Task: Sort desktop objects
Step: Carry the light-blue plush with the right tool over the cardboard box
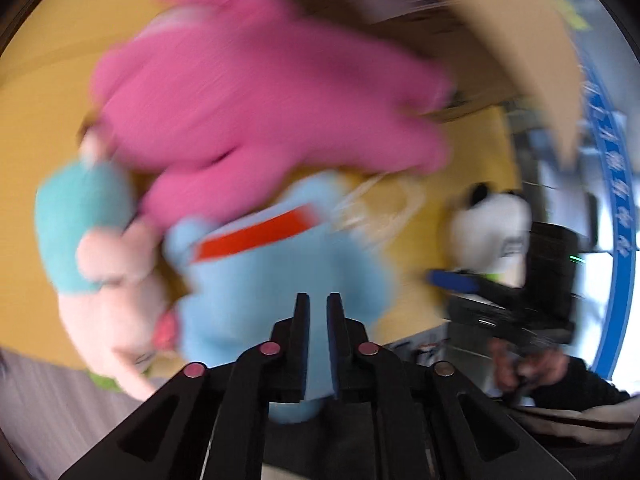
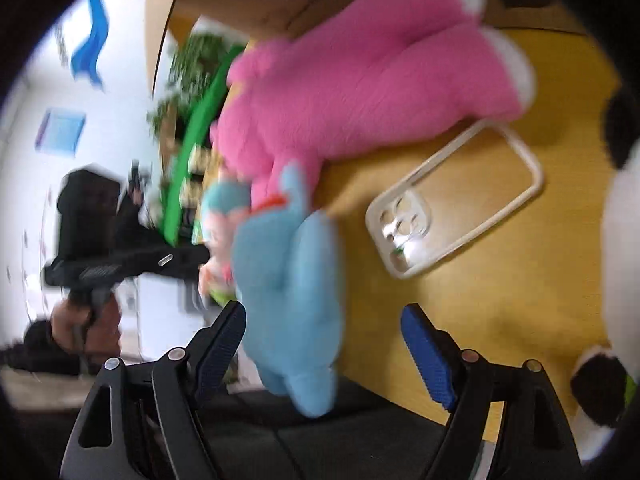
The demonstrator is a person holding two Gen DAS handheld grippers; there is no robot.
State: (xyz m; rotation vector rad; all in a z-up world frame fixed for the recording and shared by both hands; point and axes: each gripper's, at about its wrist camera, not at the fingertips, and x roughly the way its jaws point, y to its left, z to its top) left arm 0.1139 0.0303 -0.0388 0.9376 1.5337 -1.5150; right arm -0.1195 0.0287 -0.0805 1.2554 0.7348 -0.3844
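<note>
On a yellow table (image 2: pixel 472 312), soft toys lie heaped, seen left to right from the left wrist camera: a peach plush with a teal cap (image 1: pixel 100 248); a light-blue plush toy (image 1: pixel 280 280) with a red stripe, under a large pink plush (image 1: pixel 256 100); a clear phone case (image 1: pixel 380 204); a panda plush (image 1: pixel 492 224) at far right; the left gripper (image 1: pixel 318 308), fingers nearly pressed together and pinching nothing, hangs over the blue toy; from the right wrist camera, the right gripper (image 2: pixel 324 328) stands spread wide, the blue toy's lower end lying between its fingers, not clamped.
</note>
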